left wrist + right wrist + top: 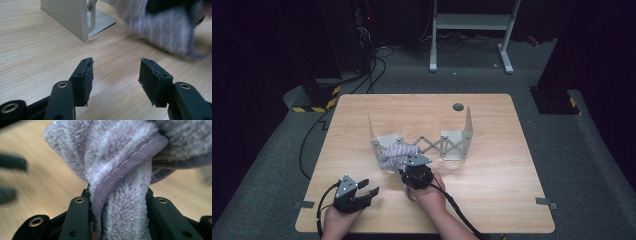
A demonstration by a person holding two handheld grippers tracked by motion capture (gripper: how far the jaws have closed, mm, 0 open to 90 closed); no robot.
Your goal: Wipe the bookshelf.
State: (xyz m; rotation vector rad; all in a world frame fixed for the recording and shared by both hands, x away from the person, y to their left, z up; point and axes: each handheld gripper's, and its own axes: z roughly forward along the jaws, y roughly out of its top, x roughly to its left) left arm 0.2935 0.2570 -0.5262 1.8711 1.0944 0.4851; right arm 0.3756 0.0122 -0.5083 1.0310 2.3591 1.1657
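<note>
Two grippers at the bench, one pinching a towel

Two hand-held grippers work over a wooden bench (pixel 492 190) seen from the high view. The right gripper (pixel 411 161) sits near the bench's middle, its jaws pressed onto a bunched, fluffy lilac striped towel (pixel 396 154). In the right gripper view the towel (pixel 120 185) rises from between the black jaws as a twisted fold, its stitched purple hem running diagonally across the pile; the cloth fills the whole gap between the pads. The towel lies at the near left end of a pale metal expanding rack (pixel 447 145), touching its left bracket, with the scissor links stretching away to the right bracket.

The left gripper (pixel 368 190) rests low at the near left of the bench, well apart from the towel. Its jaws stand spread with nothing between them: the left gripper view looks along the two black pads (pixel 87 80) to bare wood grain. Beyond them stands a corner of the rack's bracket (pixel 75 17), and the towel (pixel 165 32) shows blurred at upper right.

A dark round grommet (pixel 458 106) marks the bench's far edge. Cables (pixel 362 75) trail across the grey floor behind.
</note>
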